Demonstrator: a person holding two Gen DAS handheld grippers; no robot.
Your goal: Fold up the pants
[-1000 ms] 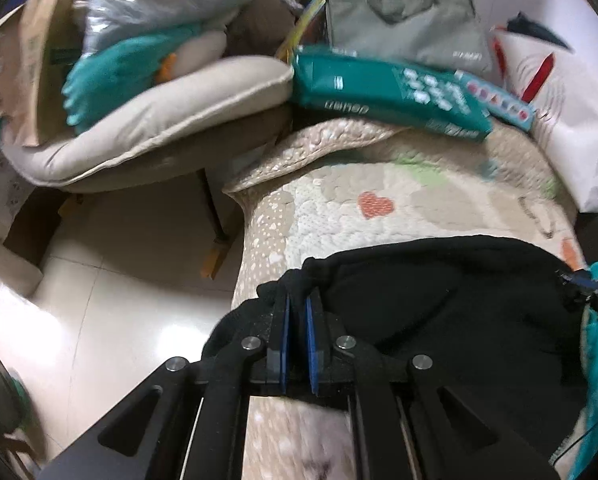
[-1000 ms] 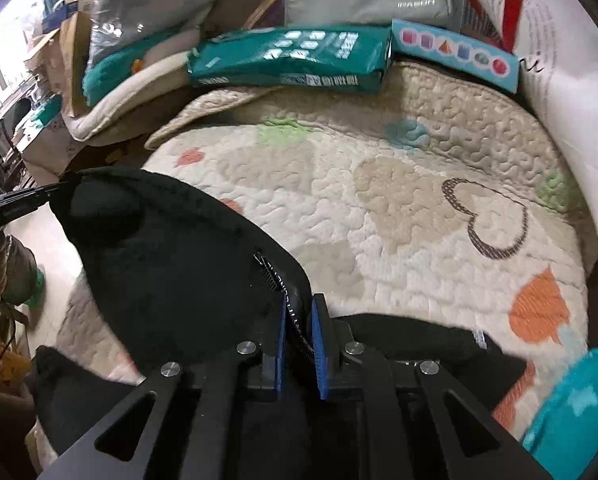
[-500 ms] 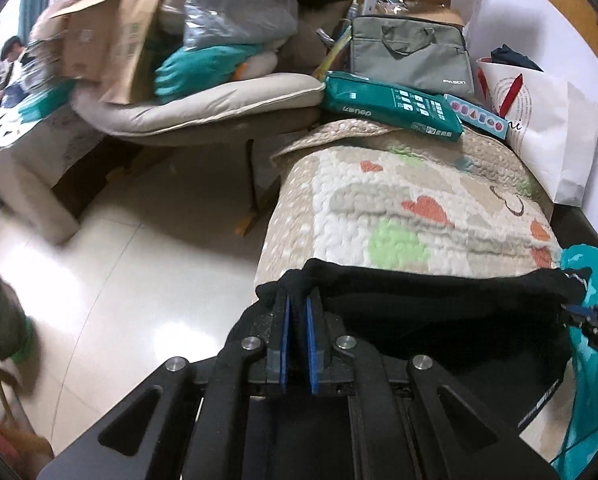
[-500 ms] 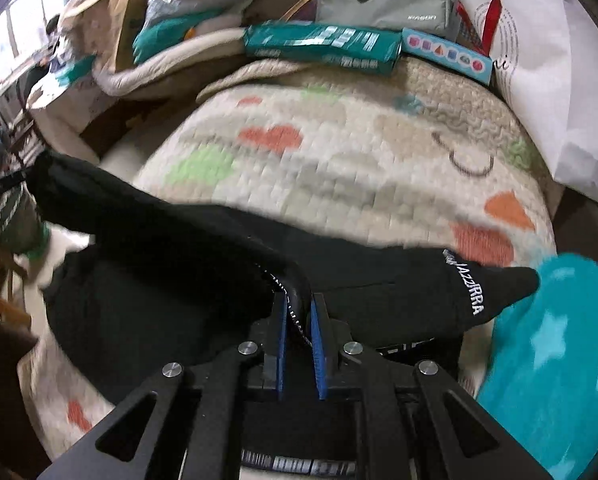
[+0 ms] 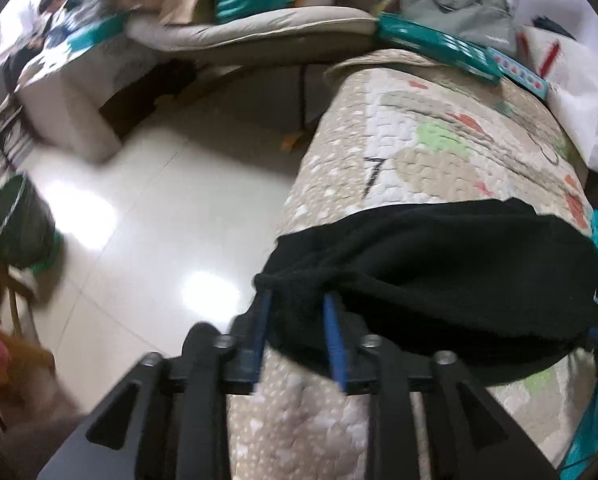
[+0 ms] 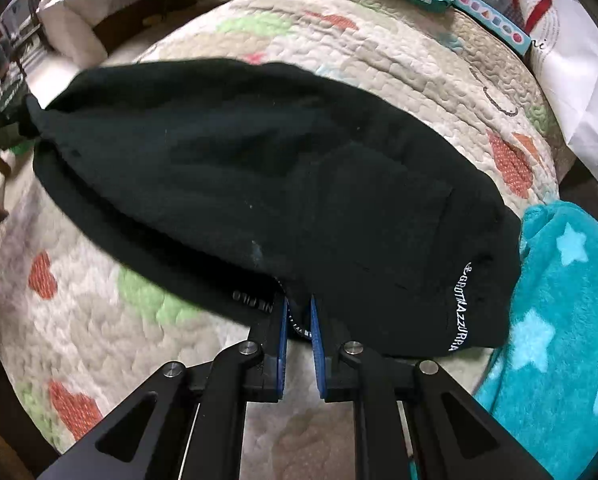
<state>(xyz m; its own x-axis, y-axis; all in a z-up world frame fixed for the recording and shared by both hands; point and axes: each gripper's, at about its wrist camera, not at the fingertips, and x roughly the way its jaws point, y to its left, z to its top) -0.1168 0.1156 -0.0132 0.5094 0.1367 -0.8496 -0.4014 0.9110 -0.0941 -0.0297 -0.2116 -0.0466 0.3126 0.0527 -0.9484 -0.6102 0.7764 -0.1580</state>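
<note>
Black pants point(image 6: 259, 168) lie folded across the near end of a quilted heart-pattern bed cover point(image 6: 379, 48); they also show in the left wrist view point(image 5: 459, 272). My left gripper point(image 5: 297, 300) stands open, its blue pads apart on either side of the pants' left end, which lies between them. My right gripper point(image 6: 297, 308) is nearly closed on the pants' waistband edge with white lettering point(image 6: 461, 308), at the near right.
A teal star blanket point(image 6: 559, 320) lies right of the pants. A teal package point(image 5: 431, 44), a grey bag point(image 5: 455, 0) and a white paper bag point(image 6: 571, 60) sit at the bed's far end. Shiny tile floor point(image 5: 147, 208) and a cluttered cushion chair point(image 5: 259, 28) are left.
Both grippers pulled back toward the near edge and lowered the pants onto the quilt. My left gripper's jaws opened from shut; the right stayed clamped on the waistband.
</note>
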